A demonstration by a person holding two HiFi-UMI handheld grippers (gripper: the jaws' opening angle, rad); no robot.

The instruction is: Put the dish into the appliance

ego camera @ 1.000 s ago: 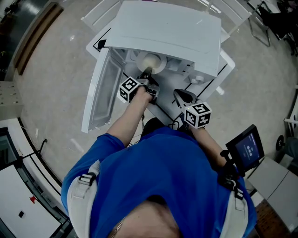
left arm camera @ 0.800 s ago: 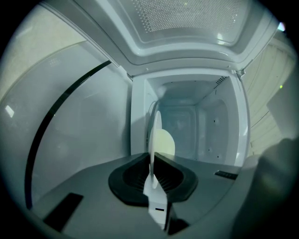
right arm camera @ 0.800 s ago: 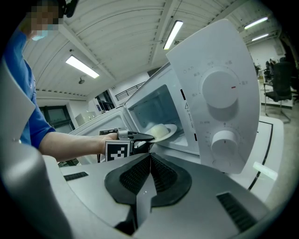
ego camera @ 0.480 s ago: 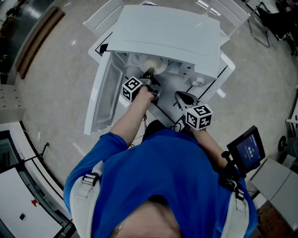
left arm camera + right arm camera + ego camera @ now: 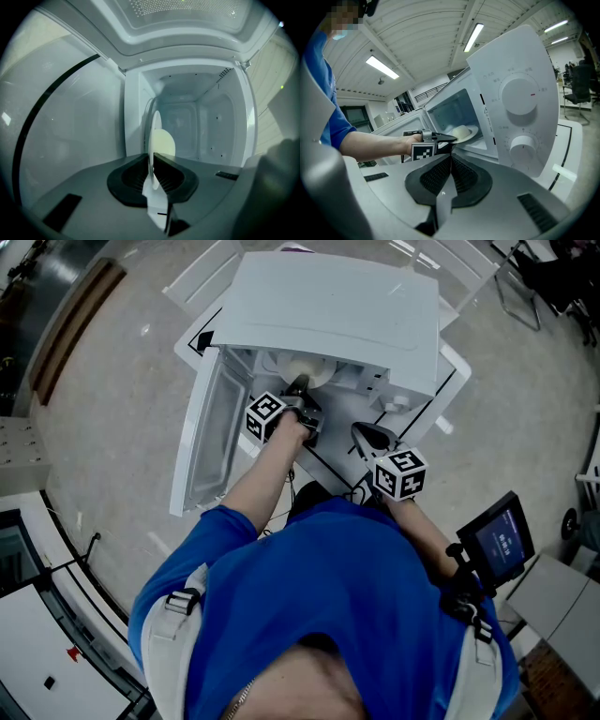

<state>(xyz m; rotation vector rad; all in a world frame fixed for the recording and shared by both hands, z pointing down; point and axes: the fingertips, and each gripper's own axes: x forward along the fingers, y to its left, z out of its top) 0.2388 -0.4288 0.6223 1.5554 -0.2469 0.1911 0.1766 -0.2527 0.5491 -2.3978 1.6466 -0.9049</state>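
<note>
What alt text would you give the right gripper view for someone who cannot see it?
A person's left gripper holds a pale dish by its rim at the open front of a white microwave. In the foreground the right gripper has its jaws shut and empty.

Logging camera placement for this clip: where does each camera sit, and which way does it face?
Head view: on the person's head, looking steeply down at the microwave; blue-shirted torso and both forearms show.
Left gripper view: on the left gripper, facing into the microwave cavity; only its jaws show, shut on the dish.
Right gripper view: on the right gripper, facing the microwave's dials; the left forearm shows.
Shared: all three show the dish.
</note>
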